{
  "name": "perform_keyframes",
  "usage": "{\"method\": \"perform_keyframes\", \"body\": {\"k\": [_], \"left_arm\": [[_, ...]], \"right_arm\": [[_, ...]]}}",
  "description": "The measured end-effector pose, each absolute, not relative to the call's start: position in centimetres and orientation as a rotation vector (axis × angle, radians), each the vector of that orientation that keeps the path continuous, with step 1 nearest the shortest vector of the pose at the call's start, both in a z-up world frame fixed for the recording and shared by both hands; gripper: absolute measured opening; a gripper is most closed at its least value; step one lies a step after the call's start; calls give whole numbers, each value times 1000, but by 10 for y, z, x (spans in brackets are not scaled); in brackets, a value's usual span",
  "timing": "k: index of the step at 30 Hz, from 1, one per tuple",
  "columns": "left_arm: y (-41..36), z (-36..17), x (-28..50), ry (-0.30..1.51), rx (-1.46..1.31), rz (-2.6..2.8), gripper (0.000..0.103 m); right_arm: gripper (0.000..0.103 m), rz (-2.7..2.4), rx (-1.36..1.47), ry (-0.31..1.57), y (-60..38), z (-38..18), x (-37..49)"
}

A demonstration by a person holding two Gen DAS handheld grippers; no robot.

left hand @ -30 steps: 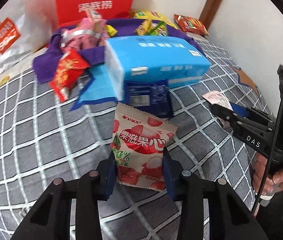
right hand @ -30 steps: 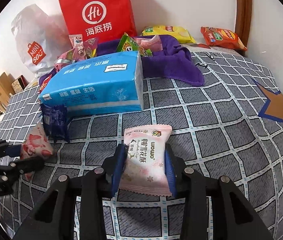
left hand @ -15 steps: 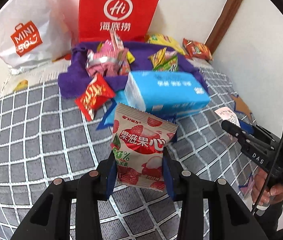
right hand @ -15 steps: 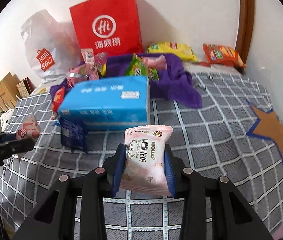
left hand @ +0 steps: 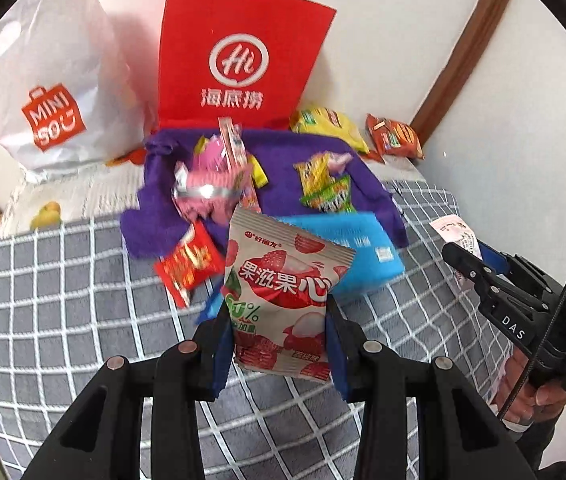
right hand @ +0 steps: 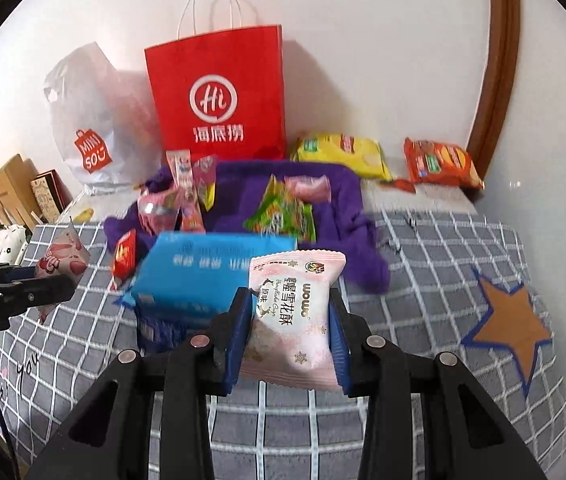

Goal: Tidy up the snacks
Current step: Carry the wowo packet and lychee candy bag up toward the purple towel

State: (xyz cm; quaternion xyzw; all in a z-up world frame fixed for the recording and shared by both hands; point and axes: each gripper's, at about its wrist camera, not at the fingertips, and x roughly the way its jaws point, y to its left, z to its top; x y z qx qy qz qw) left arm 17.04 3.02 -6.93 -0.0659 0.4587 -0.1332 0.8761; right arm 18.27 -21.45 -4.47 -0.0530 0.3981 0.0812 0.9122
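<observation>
A blue pack (right hand: 207, 280) and purple cloth (right hand: 335, 200) lie ahead on the bed (right hand: 443, 248). The left gripper (left hand: 279, 344) clamps a lychee snack bag (left hand: 283, 292); the right gripper (right hand: 289, 336) clamps a pink pastry packet (right hand: 295, 312).

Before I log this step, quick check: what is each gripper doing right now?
Left gripper: shut on the strawberry snack packet.
Right gripper: shut on the pink snowflake pastry packet.

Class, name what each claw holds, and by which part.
Left claw: red-and-white snack packet, gripped by its lower sides. Right claw: pink snack packet, likewise.
</observation>
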Motion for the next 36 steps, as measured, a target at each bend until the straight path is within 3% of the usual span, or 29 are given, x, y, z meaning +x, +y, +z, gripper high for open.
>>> {"method": "perform_keyframes", "body": {"k": [10,24,36], "left_arm": [[37,-38,214,918,-155,-235,38],[42,-27,282,907,-154,-192,38],[29,-59,337,972,-192,-219,38]], "right_arm": [[37,197,-105,772,-197,-6,235],[37,211,-72,770,-194,1,311],[37,219,-74,878,-193,-44,372]]}}
